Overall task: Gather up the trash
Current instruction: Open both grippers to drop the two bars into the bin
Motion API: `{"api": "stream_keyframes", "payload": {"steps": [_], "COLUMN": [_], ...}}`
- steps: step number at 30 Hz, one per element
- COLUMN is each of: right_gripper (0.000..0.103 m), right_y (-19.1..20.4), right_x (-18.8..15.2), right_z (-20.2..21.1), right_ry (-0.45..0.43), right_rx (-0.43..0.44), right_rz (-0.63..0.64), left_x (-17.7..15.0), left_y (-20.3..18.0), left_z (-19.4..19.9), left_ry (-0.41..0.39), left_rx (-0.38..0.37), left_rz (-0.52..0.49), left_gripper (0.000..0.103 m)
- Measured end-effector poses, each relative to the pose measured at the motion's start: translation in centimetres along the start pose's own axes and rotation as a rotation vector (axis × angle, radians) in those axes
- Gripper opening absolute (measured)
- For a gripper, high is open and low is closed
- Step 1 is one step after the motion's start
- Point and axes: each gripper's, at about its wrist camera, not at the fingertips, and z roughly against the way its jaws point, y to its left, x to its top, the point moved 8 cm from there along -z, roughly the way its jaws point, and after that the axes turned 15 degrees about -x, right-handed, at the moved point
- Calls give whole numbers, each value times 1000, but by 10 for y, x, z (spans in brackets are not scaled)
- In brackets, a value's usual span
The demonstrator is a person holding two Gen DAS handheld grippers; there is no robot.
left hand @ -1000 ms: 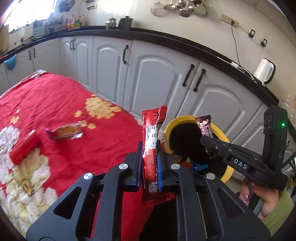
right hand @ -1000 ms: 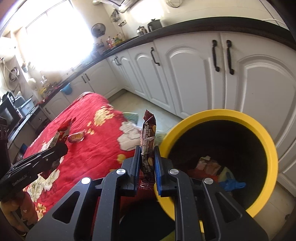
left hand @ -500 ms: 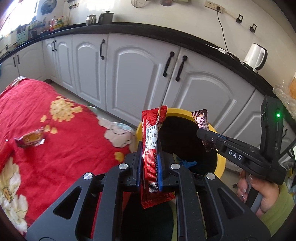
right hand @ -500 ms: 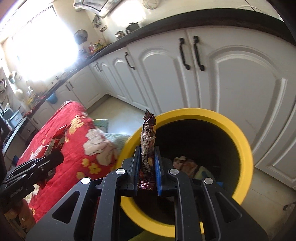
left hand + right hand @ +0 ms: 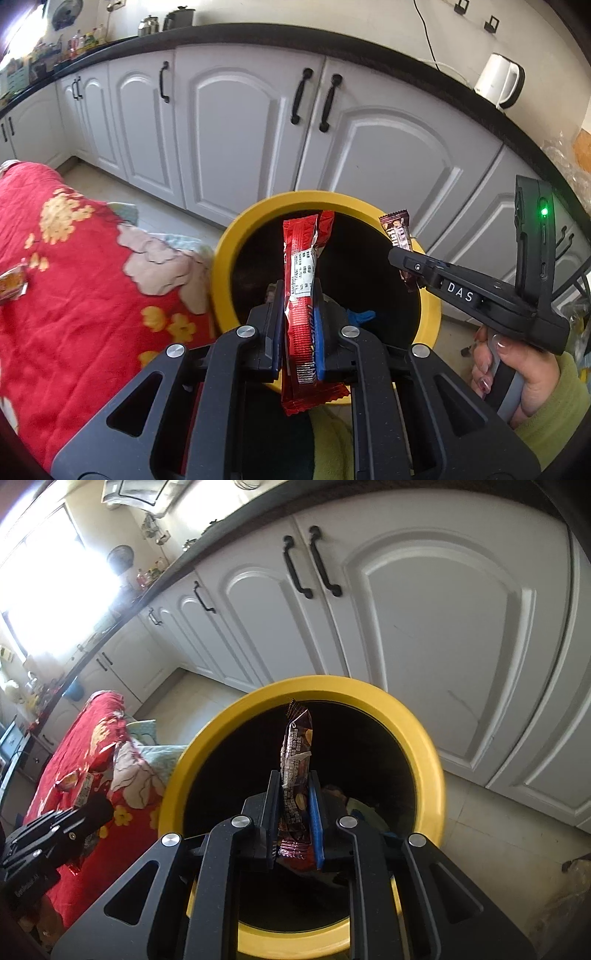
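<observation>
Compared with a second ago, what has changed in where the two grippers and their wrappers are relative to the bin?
Both grippers have swung from beside the red cloth to over the yellow bin: the left gripper with its red wrapper and the right gripper with its brown wrapper now sit over its dark opening. Nothing was released; both stay clamped. The small wrapper on the cloth has not moved.

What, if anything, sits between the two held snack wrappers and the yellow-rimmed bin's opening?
Nothing visible. The red foil wrapper in the left gripper and the dark brown wrapper in the right gripper both hang over the open mouth of the yellow-rimmed round bin. No lid; only earlier trash lies at the bottom.
</observation>
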Motion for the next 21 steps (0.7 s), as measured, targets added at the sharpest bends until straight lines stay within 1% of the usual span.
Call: {"api": "stream_keyframes", "payload": {"steps": [9, 10, 11, 12, 13, 14, 15, 18, 19, 20, 21], "right_gripper": [17, 18, 22, 25, 31, 36, 37, 43, 46, 50, 52], "right_y": [-16, -17, -18, -20, -21, -22, -22, -23, -22, -22, -21], "right_x": [1, 1, 2, 2, 3, 3, 4, 7, 8, 9, 10], "right_z": [-5, -5, -6, -5, -5, -4, -4, -2, 0, 1, 2], "right_ry": [18, 19, 19, 18, 17, 15, 13, 5, -2, -7, -11], "right_rx": [5, 4, 4, 2, 4, 3, 1, -1, -5, -4, -3], "right_rz": [-44, -49, -54, -61, -64, -67, -69, -77, -78, -79, -80], "left_x": [-5, -6, -7, -7, -8, -8, -9, -9, -9, -8, -8], "left_y": [-5, -4, -4, -4, -4, -3, -2, 4, 7, 9, 10], "left_z": [-29, -31, -32, -33, -34, -34, -34, -31, -28, -24, -20], "left_ry": [52, 57, 59, 61, 64, 67, 66, 58, 54, 46, 40], "left_rx": [-9, -9, -12, -11, -11, -9, -5, 10, 17, 24, 28], "left_rz": [-2, 0, 1, 1, 0, 1, 4, 20, 21, 21, 21], "left_gripper": [8, 9, 9, 12, 16, 30, 44, 52, 55, 62, 66]}}
